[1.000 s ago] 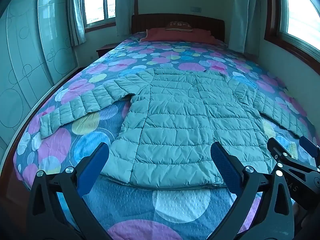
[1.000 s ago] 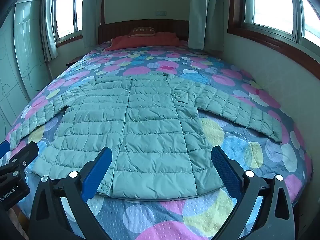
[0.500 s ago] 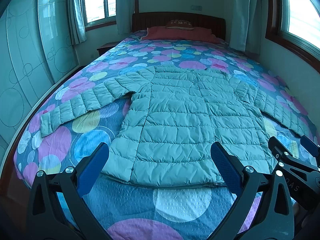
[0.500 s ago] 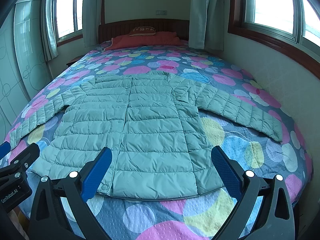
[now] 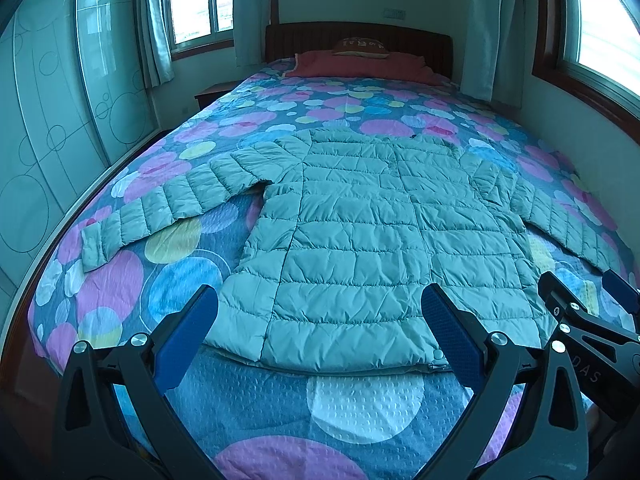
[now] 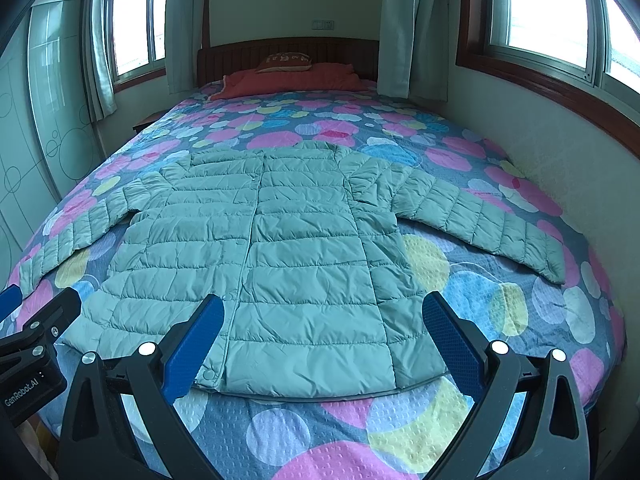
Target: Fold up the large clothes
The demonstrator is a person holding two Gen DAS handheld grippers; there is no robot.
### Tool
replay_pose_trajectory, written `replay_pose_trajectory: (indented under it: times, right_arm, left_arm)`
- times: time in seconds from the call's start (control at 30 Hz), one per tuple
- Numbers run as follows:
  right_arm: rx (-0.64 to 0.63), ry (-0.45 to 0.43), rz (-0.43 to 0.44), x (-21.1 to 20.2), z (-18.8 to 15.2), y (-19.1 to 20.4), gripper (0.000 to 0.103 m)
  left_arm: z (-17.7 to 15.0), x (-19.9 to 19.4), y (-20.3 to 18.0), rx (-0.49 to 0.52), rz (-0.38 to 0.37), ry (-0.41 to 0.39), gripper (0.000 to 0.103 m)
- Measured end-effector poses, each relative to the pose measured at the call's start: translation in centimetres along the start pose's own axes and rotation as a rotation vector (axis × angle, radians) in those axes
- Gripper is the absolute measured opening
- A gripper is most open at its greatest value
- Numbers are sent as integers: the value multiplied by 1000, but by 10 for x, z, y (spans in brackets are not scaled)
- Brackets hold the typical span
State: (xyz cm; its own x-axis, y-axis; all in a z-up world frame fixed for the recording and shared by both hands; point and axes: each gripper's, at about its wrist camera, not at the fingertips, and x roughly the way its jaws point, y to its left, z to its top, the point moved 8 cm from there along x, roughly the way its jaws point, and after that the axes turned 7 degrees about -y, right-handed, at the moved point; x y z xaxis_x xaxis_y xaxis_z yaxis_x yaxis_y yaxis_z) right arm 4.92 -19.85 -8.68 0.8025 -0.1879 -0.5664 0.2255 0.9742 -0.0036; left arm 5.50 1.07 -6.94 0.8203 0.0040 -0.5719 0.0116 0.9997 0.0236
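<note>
Barely any change over the last second: puffer jacket (image 5: 380, 240) still spread flat, sleeves out, mid-frame on the bed (image 5: 360, 396), left hand-held gripper (image 5: 320, 334) and right hand-held gripper (image 6: 322, 334) both still spread wide, empty, hovering off the hem, so folding not started

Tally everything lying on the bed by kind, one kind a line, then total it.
Jacket: 1
Red blanket: 1
Cushion: 1
Total: 3, all on the bed
</note>
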Motion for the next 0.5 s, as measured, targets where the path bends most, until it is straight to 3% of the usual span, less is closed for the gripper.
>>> replay_pose_trajectory:
  times: [0.5]
  right_arm:
    - [0, 2, 1, 2, -3, 0, 99]
  left_arm:
    - [-6, 2, 4, 0, 2, 7, 101]
